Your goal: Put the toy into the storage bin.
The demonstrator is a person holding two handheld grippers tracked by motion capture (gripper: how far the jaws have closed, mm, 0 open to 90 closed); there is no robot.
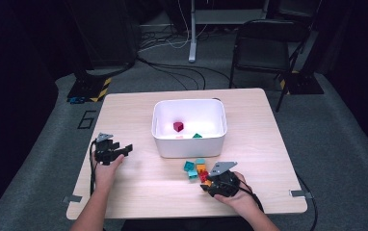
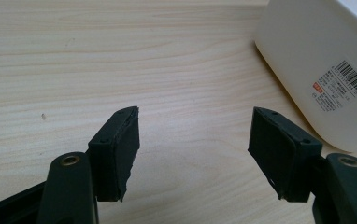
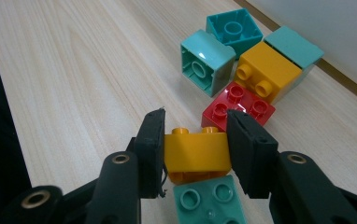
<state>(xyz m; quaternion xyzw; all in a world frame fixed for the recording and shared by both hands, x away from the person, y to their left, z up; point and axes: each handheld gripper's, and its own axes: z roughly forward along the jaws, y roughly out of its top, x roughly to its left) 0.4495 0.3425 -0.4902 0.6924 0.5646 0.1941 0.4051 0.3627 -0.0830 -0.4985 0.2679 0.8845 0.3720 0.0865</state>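
Right tongs (image 3: 195,147) clamp yellow brick (image 3: 195,151); bin's barcode label (image 2: 341,85) unreadable.

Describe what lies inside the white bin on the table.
Inside the white bin, the high view shows a dark red block and a green piece. The near wall hides the floor just behind it.

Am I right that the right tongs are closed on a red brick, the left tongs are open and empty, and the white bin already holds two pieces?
Not quite: the brick between the right tongs is yellow, as the right gripper view shows; the red brick lies loose behind it. The left tongs are open and empty, and the white bin holds two pieces.
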